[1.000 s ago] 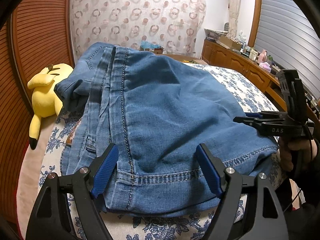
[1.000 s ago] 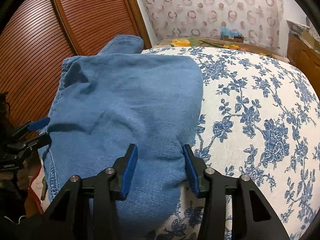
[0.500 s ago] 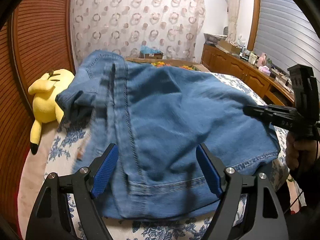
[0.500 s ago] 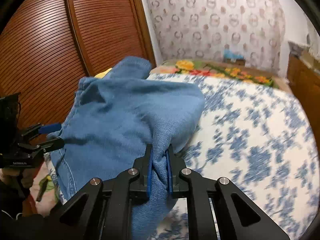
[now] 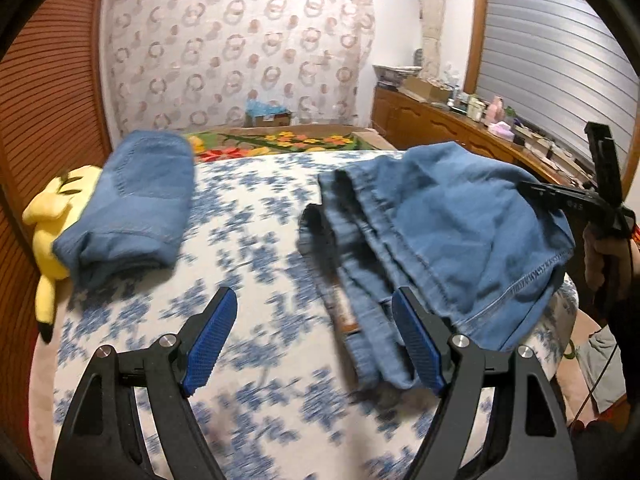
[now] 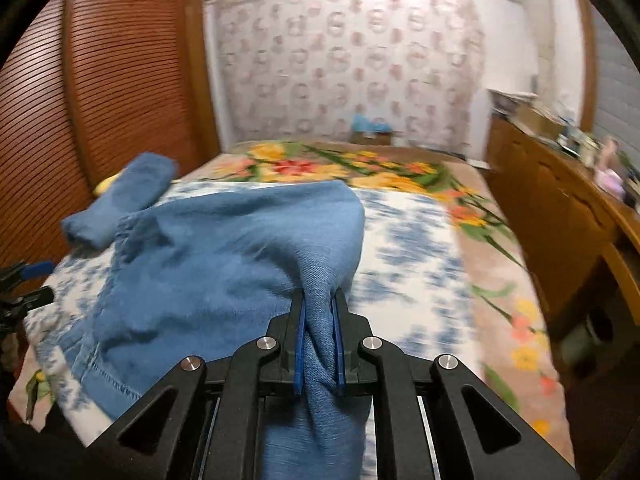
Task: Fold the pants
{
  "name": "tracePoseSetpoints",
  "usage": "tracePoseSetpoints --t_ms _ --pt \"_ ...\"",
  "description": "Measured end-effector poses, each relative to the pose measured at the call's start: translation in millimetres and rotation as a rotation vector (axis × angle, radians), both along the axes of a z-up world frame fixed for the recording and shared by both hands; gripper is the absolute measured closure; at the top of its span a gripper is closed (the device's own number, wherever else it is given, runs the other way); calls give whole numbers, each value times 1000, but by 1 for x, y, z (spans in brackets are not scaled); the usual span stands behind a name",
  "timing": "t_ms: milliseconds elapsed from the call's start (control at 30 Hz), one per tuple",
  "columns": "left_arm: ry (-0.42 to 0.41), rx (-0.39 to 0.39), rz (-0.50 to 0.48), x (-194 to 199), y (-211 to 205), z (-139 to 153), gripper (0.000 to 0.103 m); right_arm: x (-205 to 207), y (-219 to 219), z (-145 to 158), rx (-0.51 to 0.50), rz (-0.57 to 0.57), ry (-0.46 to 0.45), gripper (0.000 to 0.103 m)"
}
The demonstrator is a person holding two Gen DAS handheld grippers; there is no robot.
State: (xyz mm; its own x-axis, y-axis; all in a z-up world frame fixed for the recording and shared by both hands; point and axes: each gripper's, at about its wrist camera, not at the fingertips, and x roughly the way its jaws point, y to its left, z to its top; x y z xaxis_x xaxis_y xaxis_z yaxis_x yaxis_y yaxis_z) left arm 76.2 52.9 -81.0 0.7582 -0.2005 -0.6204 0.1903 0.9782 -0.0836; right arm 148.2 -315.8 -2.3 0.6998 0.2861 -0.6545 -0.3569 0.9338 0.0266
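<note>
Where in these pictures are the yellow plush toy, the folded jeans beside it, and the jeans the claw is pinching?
yellow plush toy [image 5: 60, 204]: left wrist view, on its head.
folded jeans [image 5: 136, 204]: left wrist view, on the top face.
pinched jeans [image 6: 224, 264]: right wrist view, on the spread cloth.

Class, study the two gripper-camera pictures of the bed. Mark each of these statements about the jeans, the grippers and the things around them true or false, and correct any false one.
1. The right gripper is shut on the jeans. True.
2. The left gripper also clamps denim. False: its jaws stand wide open over the bedspread, with nothing between them.
3. A second, folded pair of jeans lies against a yellow plush toy. True.
4. The plush toy sits on the wooden dresser. False: it lies at the bed's edge by the slatted wooden doors.
5. The bedspread is plain white. False: it has a blue flower print.
</note>
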Motion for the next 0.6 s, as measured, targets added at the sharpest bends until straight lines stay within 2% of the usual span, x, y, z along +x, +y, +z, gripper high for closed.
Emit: tracePoseSetpoints --t_ms 167,233,300,367,600 --pt "6 12 -73 16 -37 3 23 7 -36 -21 -31 -48 66 87" --pt "7 21 -102 20 -52 4 23 3 -38 -24 -60 -66 64 81" --pt "7 24 -126 20 -66 4 23 -4 -41 -24 -60 -72 58 68" --pt "10 29 -149 21 -79 3 23 -14 -39 -22 -47 -75 54 63" --pt "45 40 -186 21 -106 -6 23 -40 -30 -26 -42 -55 38 54"
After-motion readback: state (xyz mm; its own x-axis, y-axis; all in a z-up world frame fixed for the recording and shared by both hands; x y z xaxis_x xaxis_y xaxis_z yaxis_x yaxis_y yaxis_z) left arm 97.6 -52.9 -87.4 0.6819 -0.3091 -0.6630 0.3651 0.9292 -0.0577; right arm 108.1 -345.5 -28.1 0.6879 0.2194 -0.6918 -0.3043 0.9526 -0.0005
